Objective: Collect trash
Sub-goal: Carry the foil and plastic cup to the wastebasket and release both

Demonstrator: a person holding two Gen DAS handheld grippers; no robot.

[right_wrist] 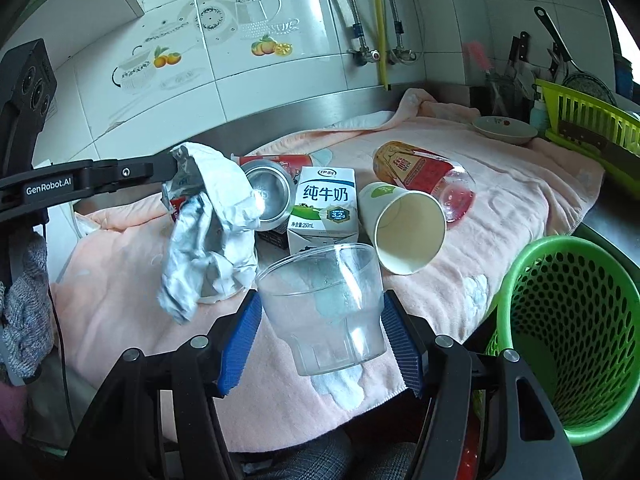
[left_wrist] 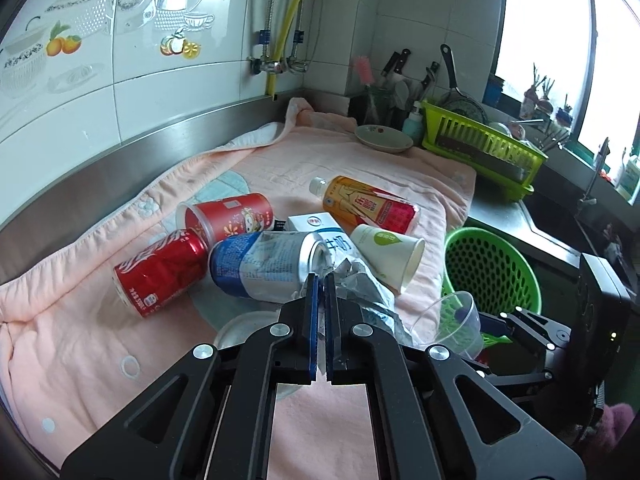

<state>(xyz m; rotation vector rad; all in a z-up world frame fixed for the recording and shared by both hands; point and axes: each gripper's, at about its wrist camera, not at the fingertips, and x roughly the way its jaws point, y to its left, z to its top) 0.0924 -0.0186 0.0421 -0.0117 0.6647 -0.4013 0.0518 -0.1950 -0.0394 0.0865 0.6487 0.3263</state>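
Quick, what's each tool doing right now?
Left tool: closed on the crumpled wrapper.
Right tool: closed on the clear plastic cup.

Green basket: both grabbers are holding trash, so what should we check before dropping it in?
1. Left gripper shut on the crumpled wrapper: ok.
2. Right gripper pads against the clear plastic cup: ok.
3. Green basket upright with its mouth open: ok.
4. Cup already over the basket: not ok, it is beside it, above the pink towel.
5. Wrapper clear of the milk carton and cans: ok, it hangs in the air.
6. Room left inside the basket: cannot tell, its bottom is hidden.
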